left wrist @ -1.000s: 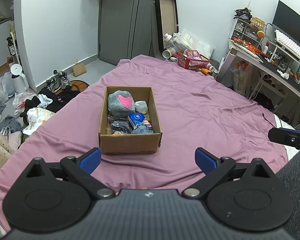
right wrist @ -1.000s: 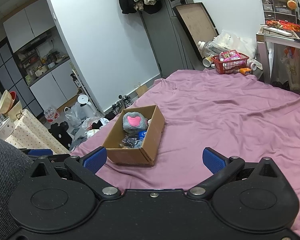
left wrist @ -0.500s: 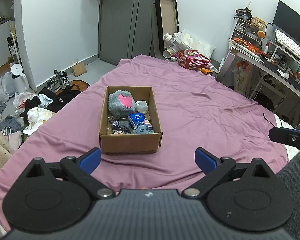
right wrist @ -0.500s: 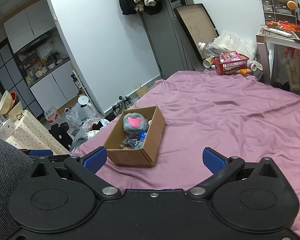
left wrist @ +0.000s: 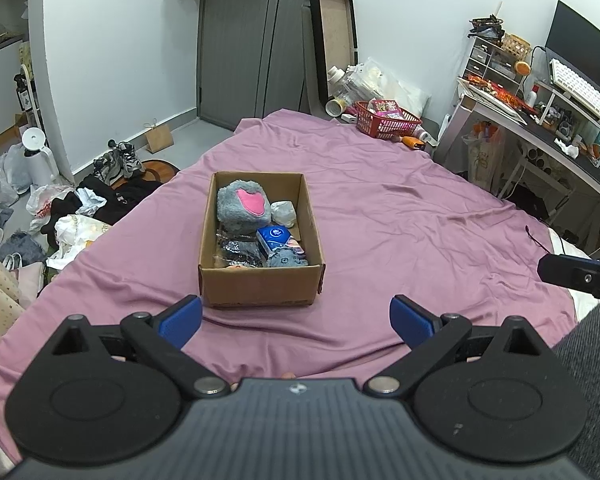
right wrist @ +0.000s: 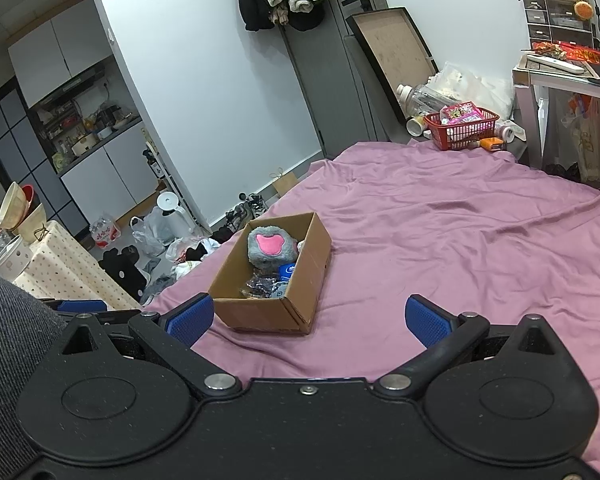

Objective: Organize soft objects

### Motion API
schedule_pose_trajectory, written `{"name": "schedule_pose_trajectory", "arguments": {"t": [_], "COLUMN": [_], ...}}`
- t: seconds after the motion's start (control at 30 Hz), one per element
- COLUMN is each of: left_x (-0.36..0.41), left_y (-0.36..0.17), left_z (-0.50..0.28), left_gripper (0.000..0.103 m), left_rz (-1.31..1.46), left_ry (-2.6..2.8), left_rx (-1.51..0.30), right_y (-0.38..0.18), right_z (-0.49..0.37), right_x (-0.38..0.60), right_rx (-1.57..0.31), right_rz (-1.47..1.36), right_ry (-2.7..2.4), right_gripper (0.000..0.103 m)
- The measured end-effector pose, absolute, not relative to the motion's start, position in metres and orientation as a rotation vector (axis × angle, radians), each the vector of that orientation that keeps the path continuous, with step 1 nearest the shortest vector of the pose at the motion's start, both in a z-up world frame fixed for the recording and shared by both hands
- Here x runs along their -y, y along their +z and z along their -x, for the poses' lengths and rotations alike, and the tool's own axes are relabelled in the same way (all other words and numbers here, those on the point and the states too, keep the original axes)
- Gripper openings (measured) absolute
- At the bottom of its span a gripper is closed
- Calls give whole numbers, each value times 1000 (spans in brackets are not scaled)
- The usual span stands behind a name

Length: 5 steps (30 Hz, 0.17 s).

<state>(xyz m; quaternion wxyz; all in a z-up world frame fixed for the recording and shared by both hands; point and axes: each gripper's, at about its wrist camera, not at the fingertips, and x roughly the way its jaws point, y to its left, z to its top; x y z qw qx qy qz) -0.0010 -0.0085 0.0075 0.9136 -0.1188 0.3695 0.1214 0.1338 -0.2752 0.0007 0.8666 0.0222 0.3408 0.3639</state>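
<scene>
A cardboard box (left wrist: 262, 240) sits on the bed (left wrist: 400, 216), nearer the left edge and the near end of the purple sheet than the far end. It holds the soft items: a grey plush toy with a pink patch (left wrist: 242, 206) against the far wall, a white crumpled bundle (left wrist: 284, 213) beside it, a blue tissue pack (left wrist: 274, 238) in the middle, a small grey-blue plush (left wrist: 286, 259) at the near right corner, and dark wrapped items (left wrist: 238, 248) at the near left. The rest of the sheet shows no loose soft items. The left gripper (left wrist: 296, 316) hangs just short of the box's near wall, jaws spread wide and empty. The right gripper (right wrist: 308, 316) stands to the box's right and nearer the foot, likewise wide open with nothing between its fingers. Judgement: either the gathering is finished, or the contents are about to be taken out for sorting; the frames do not settle which. If picking proceeds, the next move calls for a forward reach over the near wall and a descent onto one item, the small plush at the near corner being closest.
</scene>
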Motion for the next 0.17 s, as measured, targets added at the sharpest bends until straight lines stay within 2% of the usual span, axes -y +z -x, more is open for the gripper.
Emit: {"name": "schedule_pose_trajectory", "arguments": {"t": [0.17], "left_x": [10], "left_y": [7], "left_z": [5], "left_gripper": [99], "left_rz": [235], "left_ry": [260], "left_rx": [-758], "right_y": [2], "right_z": [-132], "right_x": [274], "right_rx": [-705], "right_rz": [-39], "right_ry": [755], "right_gripper": [103]}}
